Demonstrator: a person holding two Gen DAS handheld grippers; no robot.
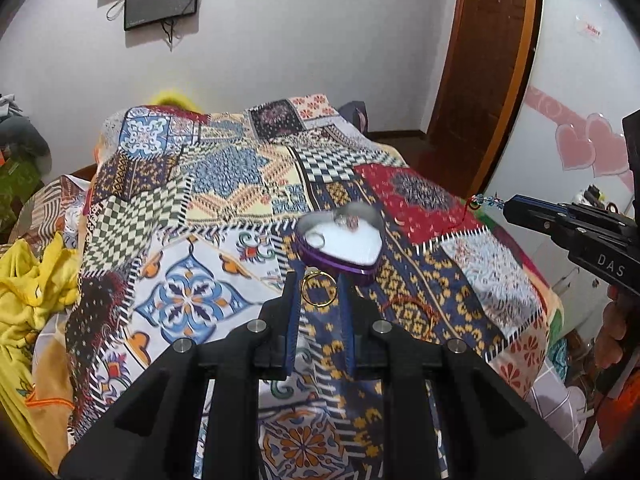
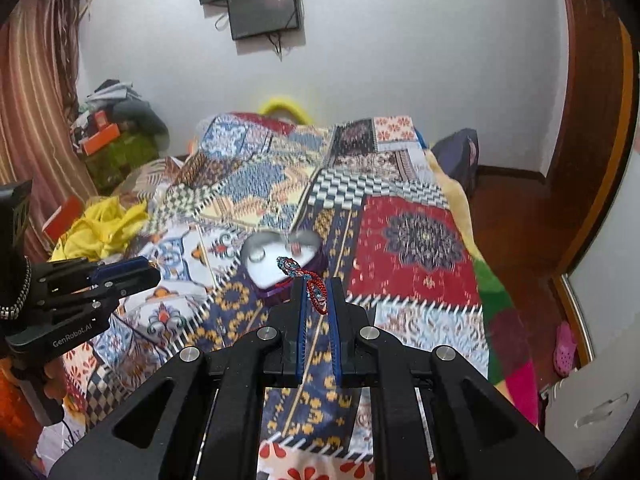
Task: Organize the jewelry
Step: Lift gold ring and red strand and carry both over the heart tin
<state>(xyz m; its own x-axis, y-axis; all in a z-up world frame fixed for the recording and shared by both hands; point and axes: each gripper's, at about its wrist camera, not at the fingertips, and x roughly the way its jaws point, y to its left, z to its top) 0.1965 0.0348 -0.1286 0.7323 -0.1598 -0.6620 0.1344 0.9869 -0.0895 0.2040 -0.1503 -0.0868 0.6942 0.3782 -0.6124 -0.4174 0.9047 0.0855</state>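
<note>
Gold hoop in my L tongs, red beaded bracelet in my R, both near the heart box.

My left gripper (image 1: pixel 319 285) is clenched on the gold ring (image 1: pixel 319 289), held upright between the pads just short of the purple heart box (image 1: pixel 340 246), prob. so it can tip over the rim next. My right gripper (image 2: pixel 318 289) pinches the red bracelet (image 2: pixel 310 282) by one end w/ the beaded part poking fwd toward the box (image 2: pixel 280 268), kept lifted off the quilt (image 2: pixel 416 240) so the cord won't snag. Inside the box, on white lining: a silver ring (image 1: pixel 316 239) at its left lobe and a small blurred piece at the back, can't tell what. A thin red cord (image 1: pixel 412 308) lies on the quilt just right of the box's tip, not yet picked up. Yellow cloth (image 1: pixel 36 276) sits well left of the box, off the quilt's edge.
</note>
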